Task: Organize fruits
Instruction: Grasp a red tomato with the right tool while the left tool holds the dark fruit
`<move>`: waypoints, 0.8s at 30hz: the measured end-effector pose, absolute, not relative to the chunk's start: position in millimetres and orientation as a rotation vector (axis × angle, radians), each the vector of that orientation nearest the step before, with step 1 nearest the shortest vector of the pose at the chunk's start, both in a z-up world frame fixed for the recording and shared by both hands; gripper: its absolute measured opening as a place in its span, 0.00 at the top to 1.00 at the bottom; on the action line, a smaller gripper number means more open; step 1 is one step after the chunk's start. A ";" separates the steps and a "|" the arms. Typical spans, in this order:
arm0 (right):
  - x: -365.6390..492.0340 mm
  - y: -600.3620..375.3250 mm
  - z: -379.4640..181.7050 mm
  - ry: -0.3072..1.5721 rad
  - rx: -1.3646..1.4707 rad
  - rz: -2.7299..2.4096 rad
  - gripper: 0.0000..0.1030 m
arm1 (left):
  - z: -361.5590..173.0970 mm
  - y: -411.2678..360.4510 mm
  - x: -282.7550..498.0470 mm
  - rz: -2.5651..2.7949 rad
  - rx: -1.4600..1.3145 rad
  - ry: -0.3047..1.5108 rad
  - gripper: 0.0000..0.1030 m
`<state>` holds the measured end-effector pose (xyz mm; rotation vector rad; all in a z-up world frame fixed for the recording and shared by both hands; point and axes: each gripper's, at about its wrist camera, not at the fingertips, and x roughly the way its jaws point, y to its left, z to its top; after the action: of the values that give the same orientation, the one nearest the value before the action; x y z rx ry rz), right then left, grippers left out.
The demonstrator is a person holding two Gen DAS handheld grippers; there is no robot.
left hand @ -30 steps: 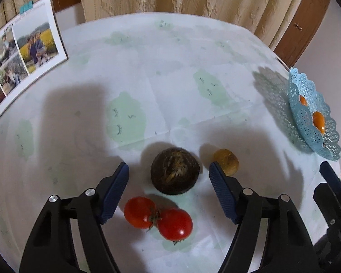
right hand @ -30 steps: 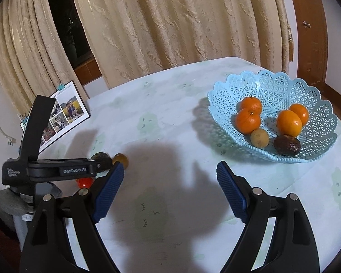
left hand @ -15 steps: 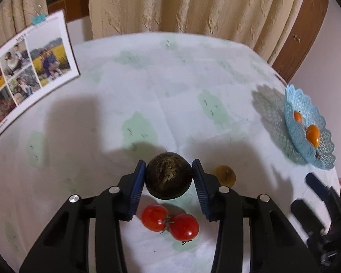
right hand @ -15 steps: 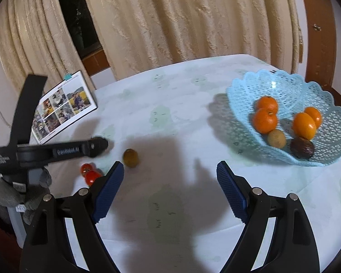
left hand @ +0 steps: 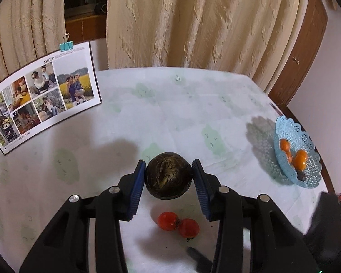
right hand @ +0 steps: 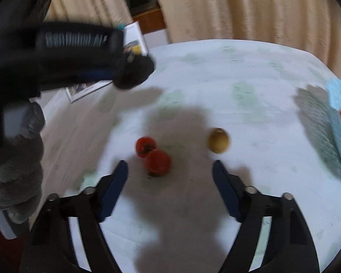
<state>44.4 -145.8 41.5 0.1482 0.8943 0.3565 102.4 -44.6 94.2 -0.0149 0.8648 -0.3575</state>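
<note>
My left gripper is shut on a dark round fruit and holds it above the table. Below it two red tomatoes lie side by side on the cloth. In the blurred right wrist view my right gripper hangs low over the table with its jaws closing; the pads touch nothing. The tomatoes lie just ahead between its fingertips, and a small brown fruit sits ahead of the right finger. The left gripper with its dark fruit shows blurred at upper left. A blue lace basket holds oranges at the right.
A photo board leans at the table's back left, and curtains hang behind it. The basket's edge cuts the right side of the right wrist view. A grey-gloved hand grips the left tool. The table edge runs just beyond the basket.
The left gripper shut on the dark fruit and lifted it off the cloth. The right gripper swung left, away from the basket to over the tomatoes, and its jaws narrowed.
</note>
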 end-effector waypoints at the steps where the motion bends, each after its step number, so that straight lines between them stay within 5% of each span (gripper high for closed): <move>1: 46.9 -142.7 39.5 0.902 0.141 0.365 0.37 | 95.7 -42.9 102.0 -0.357 -0.020 0.861 0.59; 9: 60.7 -128.8 26.6 0.944 0.111 0.382 0.72 | 104.6 -31.3 103.0 -0.350 -0.052 0.845 0.59; 24: 33.7 -188.7 58.5 0.842 0.202 0.266 0.72 | 100.9 -36.3 101.5 -0.351 -0.040 0.850 0.59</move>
<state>33.7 -188.7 58.5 0.2018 0.8423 0.2660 101.5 -36.3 100.9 -0.0401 0.8501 -0.3507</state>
